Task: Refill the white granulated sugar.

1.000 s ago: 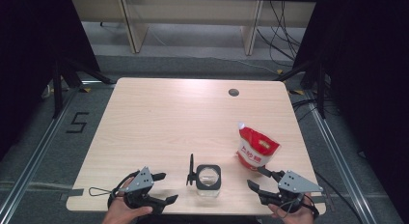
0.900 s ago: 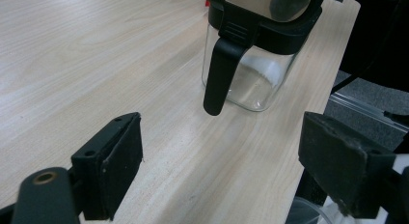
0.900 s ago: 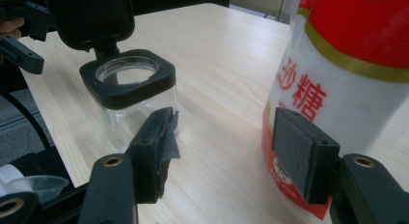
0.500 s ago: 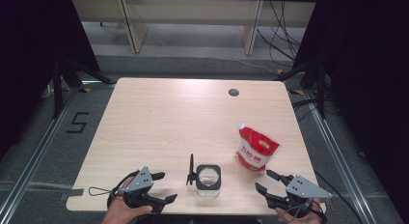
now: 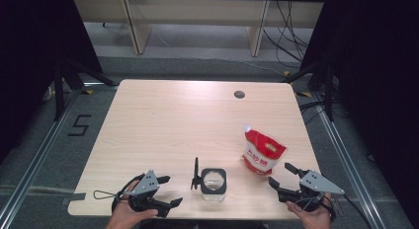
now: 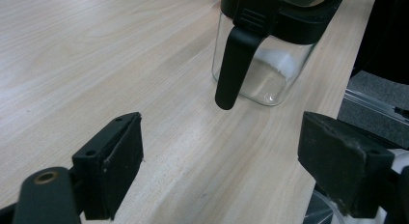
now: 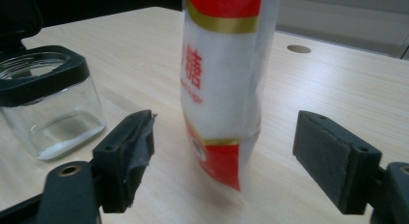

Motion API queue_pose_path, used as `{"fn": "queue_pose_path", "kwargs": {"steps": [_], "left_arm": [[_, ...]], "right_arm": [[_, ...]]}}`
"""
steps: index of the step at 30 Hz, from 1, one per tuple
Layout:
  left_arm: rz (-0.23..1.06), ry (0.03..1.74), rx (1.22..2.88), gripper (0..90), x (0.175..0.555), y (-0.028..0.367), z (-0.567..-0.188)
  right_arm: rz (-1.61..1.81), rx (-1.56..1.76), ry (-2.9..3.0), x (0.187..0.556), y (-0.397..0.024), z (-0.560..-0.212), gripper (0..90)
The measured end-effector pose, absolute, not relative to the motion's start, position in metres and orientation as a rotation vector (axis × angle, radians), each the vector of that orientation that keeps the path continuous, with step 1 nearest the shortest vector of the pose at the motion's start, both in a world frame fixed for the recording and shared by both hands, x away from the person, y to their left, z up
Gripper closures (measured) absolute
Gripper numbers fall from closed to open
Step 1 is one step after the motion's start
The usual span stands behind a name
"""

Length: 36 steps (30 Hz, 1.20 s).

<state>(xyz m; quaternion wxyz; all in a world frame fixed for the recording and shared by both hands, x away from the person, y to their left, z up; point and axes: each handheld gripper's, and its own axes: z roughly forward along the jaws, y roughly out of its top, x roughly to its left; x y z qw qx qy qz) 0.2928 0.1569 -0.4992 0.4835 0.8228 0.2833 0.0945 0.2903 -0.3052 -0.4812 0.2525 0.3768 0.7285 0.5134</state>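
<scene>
The red and white bag [image 5: 264,154] stands upright on the right half of the table [image 5: 188,115], its long axis running up and down, with the spout corner at the top leaning away toward the far left. The right gripper [image 5: 285,175] sits just on the near side of it, and its jaws have just been opening; they now stand wide apart with nothing pressed between them. In the right gripper view the bag [image 7: 226,74] rises straight ahead between the 2 pads, nearer the left one, touching neither. So the bag lies directly forward of the right gripper's fingers, and a short push ahead would, I judge, bring the pads to its flat faces.

The glass jar [image 5: 213,184] with the black rim stands at the near edge, between the 2 hands, its lid [image 5: 196,173] swung open and standing up on the left side. A little white powder lies in the bottom. The left gripper [image 5: 168,191] rests beside it, jaws also wide apart and empty, and in the left gripper view the jar [image 6: 267,64] is ahead and slightly right.

The right hand is plainly the nearer one to the bag; the left is well apart from it, with the jar in between.
</scene>
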Motion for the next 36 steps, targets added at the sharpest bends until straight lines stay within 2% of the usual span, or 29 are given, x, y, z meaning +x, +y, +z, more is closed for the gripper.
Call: {"fn": "queue_pose_path", "kwargs": {"steps": [13,36], "left_arm": [[0.241,0.692,2.003,15.9,0.294,0.157,-0.500],[0.245,0.687,2.029,16.1,0.297,0.159,-0.501]], "right_arm": [[1.384,0.943,2.017,0.317,-0.292,-0.493,17.3],[1.422,0.853,2.002,0.348,-0.273,-0.506,21.7]]}}
